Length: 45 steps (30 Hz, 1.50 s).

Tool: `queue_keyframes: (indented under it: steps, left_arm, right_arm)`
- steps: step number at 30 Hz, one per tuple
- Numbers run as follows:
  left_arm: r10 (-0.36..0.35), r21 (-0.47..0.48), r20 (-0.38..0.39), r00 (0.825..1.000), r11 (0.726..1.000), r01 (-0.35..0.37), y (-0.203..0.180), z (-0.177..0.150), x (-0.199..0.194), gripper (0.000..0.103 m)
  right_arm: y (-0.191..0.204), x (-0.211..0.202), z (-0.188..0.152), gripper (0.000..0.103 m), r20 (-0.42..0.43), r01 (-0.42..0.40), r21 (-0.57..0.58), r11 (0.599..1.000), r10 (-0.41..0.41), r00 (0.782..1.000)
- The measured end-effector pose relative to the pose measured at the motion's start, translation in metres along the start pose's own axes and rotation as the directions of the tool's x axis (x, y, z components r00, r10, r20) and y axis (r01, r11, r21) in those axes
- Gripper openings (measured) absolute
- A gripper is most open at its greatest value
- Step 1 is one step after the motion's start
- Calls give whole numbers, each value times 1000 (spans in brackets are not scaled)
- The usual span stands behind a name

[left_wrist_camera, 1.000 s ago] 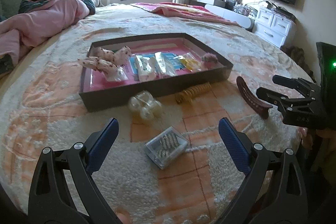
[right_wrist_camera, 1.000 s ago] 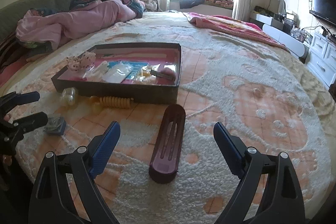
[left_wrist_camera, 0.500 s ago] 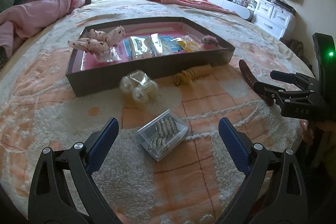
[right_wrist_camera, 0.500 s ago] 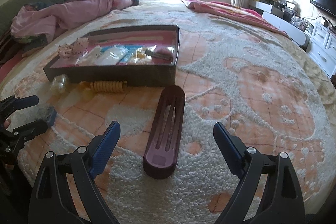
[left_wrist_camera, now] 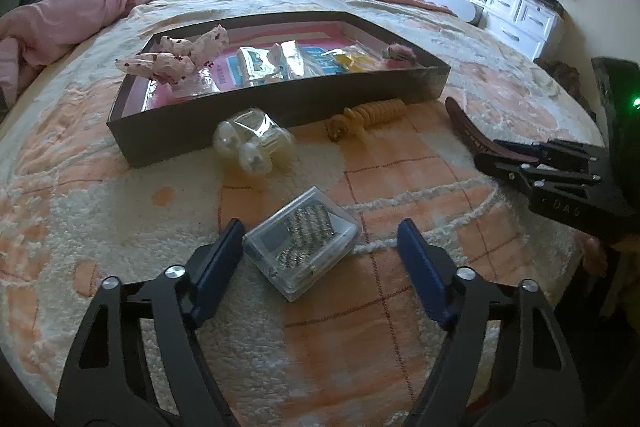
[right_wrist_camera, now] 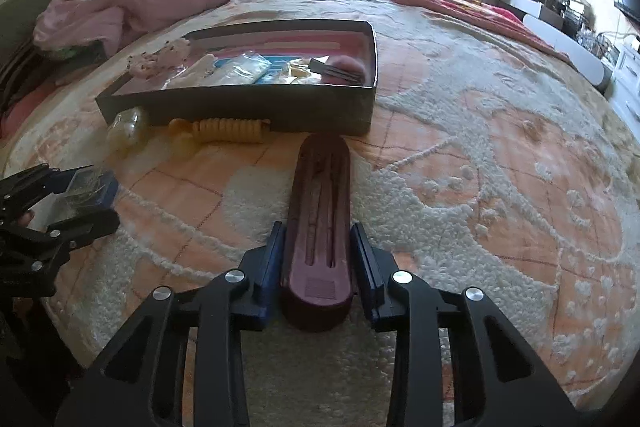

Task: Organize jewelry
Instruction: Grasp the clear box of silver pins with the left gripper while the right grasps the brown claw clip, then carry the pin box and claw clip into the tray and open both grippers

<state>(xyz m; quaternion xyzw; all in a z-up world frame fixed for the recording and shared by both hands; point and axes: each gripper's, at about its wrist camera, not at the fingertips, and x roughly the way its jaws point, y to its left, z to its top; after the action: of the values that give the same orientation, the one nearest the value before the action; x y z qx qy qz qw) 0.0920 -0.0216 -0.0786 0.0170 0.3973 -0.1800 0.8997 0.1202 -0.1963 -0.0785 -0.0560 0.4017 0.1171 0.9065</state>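
Note:
A dark tray [left_wrist_camera: 280, 99] with a pink floor holds several jewelry packets on the bed; it also shows in the right wrist view [right_wrist_camera: 240, 103]. My left gripper [left_wrist_camera: 320, 259] is open around a clear plastic case of shiny pieces [left_wrist_camera: 300, 243]; the left pad touches its corner. My right gripper [right_wrist_camera: 318, 259] is shut on the near end of a long maroon hair clip [right_wrist_camera: 322, 211], which lies on the blanket. The clip [left_wrist_camera: 464, 127] and the right gripper [left_wrist_camera: 532, 163] show at the right of the left wrist view.
A clear bag of round beads [left_wrist_camera: 252, 147] and a yellow spiral hair tie [left_wrist_camera: 368, 115] lie in front of the tray. Pink bedding [left_wrist_camera: 60, 19] is piled at far left. A white dresser [left_wrist_camera: 520, 15] stands beyond the bed's right edge.
Both grippers moved forward and down. The left jaws narrowed around the clear case. The right jaws closed onto the maroon clip.

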Motion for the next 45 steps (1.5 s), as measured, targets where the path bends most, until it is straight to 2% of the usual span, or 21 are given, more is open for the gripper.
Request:
queue_keyframes:
  steps: [7, 13, 21, 33, 45]
  left_arm:
    - [5, 16, 8, 1000, 1000, -5, -2, 2, -2, 44]
    - [-4, 27, 19, 1000, 1000, 3, -5, 3, -6, 44]
    - [-27, 27, 79, 997, 999, 25, -8, 13, -23, 44]
    - [22, -62, 144, 989, 998, -14, 21, 30, -36, 44]
    - [85, -136, 160, 983, 989, -63, 57, 43, -34, 44]
  right_arm:
    - [-1, -6, 3, 31, 26, -42, 22, 999, 41, 999]
    - [13, -15, 5, 31, 63, -114, -20, 993, 115, 991]
    - [27, -24, 9, 31, 107, -116, -71, 991, 124, 987]
    - [45, -25, 24, 31, 132, -146, -120, 982, 162, 978]
    - [59, -12, 56, 31, 152, -150, -171, 974, 177, 972]
